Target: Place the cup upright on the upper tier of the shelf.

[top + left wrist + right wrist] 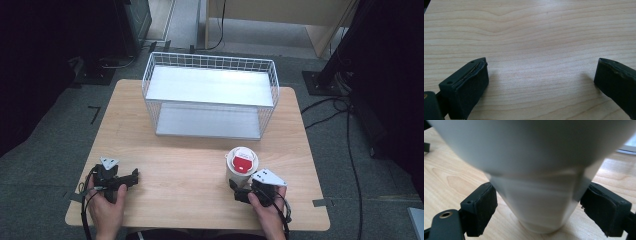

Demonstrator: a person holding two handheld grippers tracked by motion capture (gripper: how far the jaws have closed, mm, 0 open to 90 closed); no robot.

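Observation:
A white paper cup (241, 165) with a white lid and a red label on top stands upright on the wooden table (175, 150), right of centre near the front. My right gripper (238, 187) comes at it from the near side. In the right gripper view the cup (536, 202) sits between the two black pads (480, 210), which press its lower sides, and its base rests on the wood. My left gripper (133, 177) lies low at the front left, held by a hand. Its jaws (541, 80) stand wide apart over bare wood.
A white wire basket (210, 60) with two grey metal shelves stands at the back middle of the table. Bare wood lies between it and the grippers. Black stands and cables are on the floor around the table.

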